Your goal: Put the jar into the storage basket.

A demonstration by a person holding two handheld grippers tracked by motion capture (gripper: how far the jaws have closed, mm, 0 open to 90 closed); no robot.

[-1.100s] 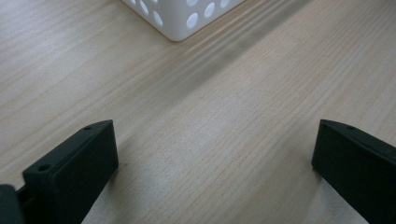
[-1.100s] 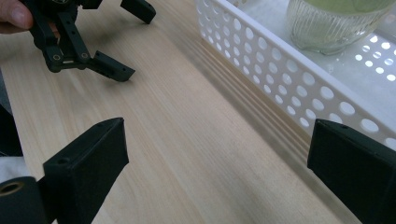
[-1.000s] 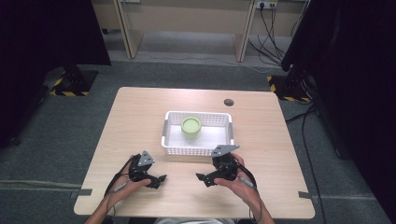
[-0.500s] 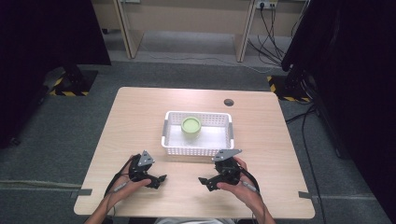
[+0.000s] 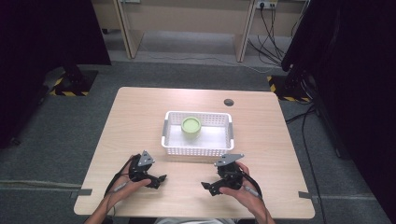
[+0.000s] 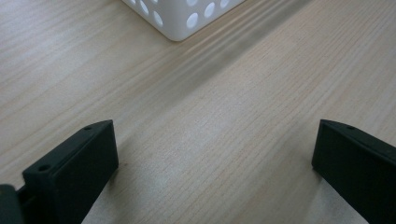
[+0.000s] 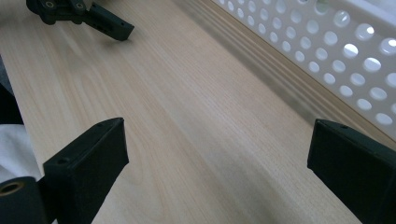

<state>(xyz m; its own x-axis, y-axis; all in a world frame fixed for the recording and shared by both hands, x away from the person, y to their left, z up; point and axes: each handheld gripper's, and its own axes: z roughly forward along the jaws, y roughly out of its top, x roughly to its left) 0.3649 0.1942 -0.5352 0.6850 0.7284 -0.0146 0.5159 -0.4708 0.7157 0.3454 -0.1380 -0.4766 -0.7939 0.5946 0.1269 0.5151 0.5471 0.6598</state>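
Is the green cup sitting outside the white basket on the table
No, in the high view the green cup stands inside the white basket.

The white perforated basket [image 5: 197, 140] occupies the centre of the tabletop [image 5: 135, 116] and blocks direct passage across it. Bare wood runs along the left and right edges and across the far edge, broken near the far edge by a dark round grommet [image 5: 228, 102]. Between the basket's near wall and the near edge, both grippers stand apart, with bare wood between them.
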